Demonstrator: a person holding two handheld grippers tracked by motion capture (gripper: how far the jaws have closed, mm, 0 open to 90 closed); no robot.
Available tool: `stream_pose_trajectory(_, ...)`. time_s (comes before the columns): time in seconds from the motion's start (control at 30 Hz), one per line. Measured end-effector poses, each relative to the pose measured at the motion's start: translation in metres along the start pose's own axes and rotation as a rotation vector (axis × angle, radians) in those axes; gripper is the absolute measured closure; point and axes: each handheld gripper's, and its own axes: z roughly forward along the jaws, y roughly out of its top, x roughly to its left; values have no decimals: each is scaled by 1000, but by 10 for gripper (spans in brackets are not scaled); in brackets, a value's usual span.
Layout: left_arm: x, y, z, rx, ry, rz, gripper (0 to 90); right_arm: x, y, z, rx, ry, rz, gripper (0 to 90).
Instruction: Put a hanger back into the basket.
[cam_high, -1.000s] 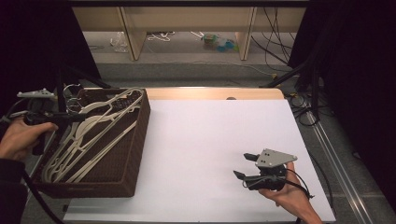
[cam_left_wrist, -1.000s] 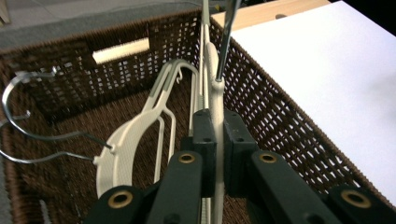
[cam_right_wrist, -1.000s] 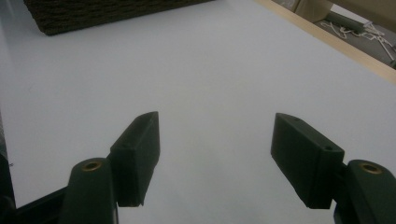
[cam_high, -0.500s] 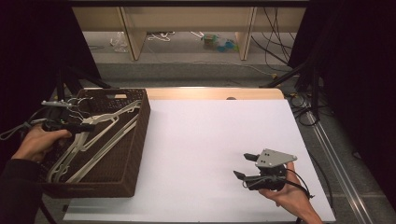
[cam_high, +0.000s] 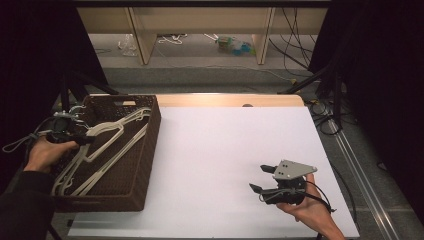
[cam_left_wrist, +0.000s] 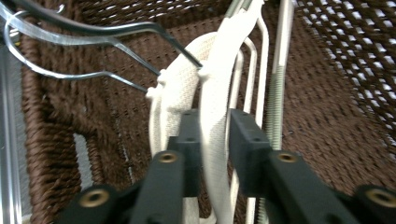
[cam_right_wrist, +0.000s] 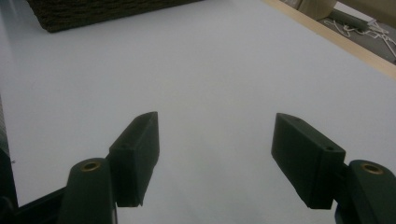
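hangers (cam_high: 102, 150) lie heaped in the brown woven basket (cam_high: 145, 150) at the left edge of the white table (cam_high: 225, 150), and the left gripper (cam_high: 75, 139) is down among them. its jaws have just been opening, and in the left gripper view a white hanger arm (cam_left_wrist: 212, 126) stands between the two pads (cam_left_wrist: 189, 140); it lies against the left pad while a sliver of gap shows on the right, so i would call the hold slack rather than firm.

trouble, as i judge it, lies in the tangle. the wire hooks (cam_left_wrist: 93, 51) cross one another just above the white arms, so a lift could drag a second hanger along, or the loose hanger could slide out and drop back into the basket. a hook might also snag the weave.

from the high view you get the whole heap and how far the right gripper (cam_high: 262, 177) is from it: it rests on the bare table well apart, jaws wide with nothing between them, as the right gripper view (cam_right_wrist: 215, 154) confirms. the high view cannot tell you how the pads sit on the hanger; the left gripper view does, along with the crossed hooks and a second white hanger (cam_left_wrist: 175, 93) lying just beside the first.
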Motion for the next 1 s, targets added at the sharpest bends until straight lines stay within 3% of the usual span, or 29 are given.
stream_pose_trajectory(0.13, 0, 0, -5, -8, 2, -38, 599, 0, 0, -1, 9, 5, 2, 330)
stream_pose_trajectory(0.27, -4, 4, -23, -16, 43, -28, 457, 0, 0, 0, -1, 1, 6, 322)
stream_pose_trajectory(0.43, -22, 9, -50, -125, 29, 1, 379, -1, 0, 1, -2, -1, 10, 312)
stream_pose_trajectory(0.5, -35, 9, -58, -178, 3, 14, 374, -1, -1, 1, -4, -1, 14, 310)
stream_pose_trajectory(0.53, -45, 10, -61, -223, -8, 0, 366, -2, -1, 1, -6, -4, 15, 310)
stream_pose_trajectory(0.63, -71, 9, -73, -297, -35, 35, 354, -4, -1, 1, -15, -10, 25, 305)
stream_pose_trajectory(1.0, -168, -6, -84, -382, -189, 161, 311, -7, 1, -1, -66, -27, 62, 270)
